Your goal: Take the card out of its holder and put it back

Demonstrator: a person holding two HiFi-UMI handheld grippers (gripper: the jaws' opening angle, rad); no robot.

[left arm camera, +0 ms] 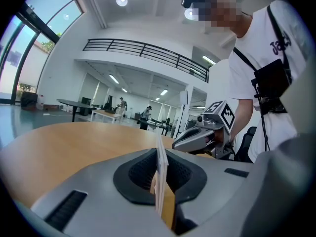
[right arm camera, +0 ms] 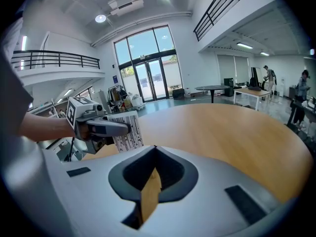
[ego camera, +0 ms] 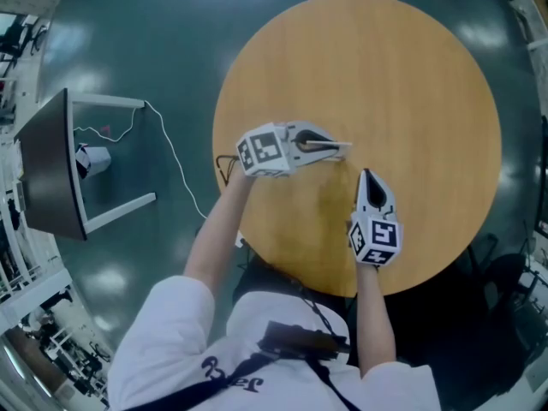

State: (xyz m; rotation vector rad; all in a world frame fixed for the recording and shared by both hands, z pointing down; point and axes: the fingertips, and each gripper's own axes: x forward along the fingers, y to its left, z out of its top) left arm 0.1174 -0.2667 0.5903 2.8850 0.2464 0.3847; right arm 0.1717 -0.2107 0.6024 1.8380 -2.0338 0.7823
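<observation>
White card (right arm camera: 124,130), black barcode-like stripes on its face, is clamped btwn the jaws of the left gripper (ego camera: 345,148). That gripper's own view shows the card edge-on w/ both pads pressed on it. Card looks lifted off the round wooden table (ego camera: 411,92), over the table's left-centre in head view. Right gripper (ego camera: 366,175) is near, lower right of the card and apart from it. Its jaws meet at the tips, nothing seen btwn them, only table showing through the slit behind.

Step, my read: card is in hand, so either the take-out half is done or holder + card are lifted as one. Can't tell which. No holder made out in any view, and the edge in the left gripper view looks layered, maybe a clear sleeve, maybe not. Next move prob needs the right gripper to open and take one part so the two can slide apart or back together. Card edge has to line up square w/ the slot; thin stock could bend or skew if pushed off-axis.

Writing: stripes only on card, no letters or digits legible. Marker cube (ego camera: 267,150) on each gripper has black/white square codes, no text. Dark print on the person's white shirt (left arm camera: 252,48) is too cropped to read. No brands seen.
</observation>
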